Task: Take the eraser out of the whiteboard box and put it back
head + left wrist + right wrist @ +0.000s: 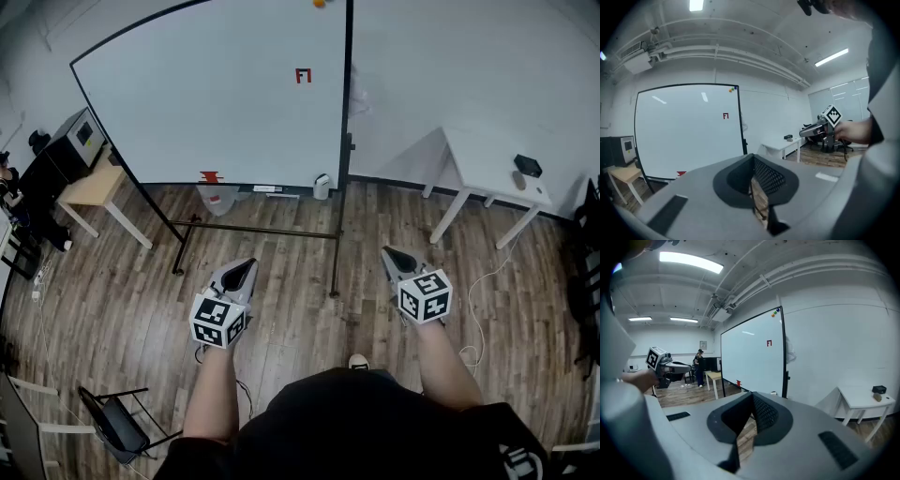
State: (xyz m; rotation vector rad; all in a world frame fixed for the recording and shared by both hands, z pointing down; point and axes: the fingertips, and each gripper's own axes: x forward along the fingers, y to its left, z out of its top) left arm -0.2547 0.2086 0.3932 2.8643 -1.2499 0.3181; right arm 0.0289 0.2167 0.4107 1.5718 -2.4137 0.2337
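Presumably light and soft-faced, the unseen eraser was judged best pinched across its stiff sides, the grey left gripper (247, 265) and grey right gripper (388, 251) being held clenched, empty.

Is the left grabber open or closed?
Closed. The left gripper shows its two tips touching in its own view, with nothing held between them.
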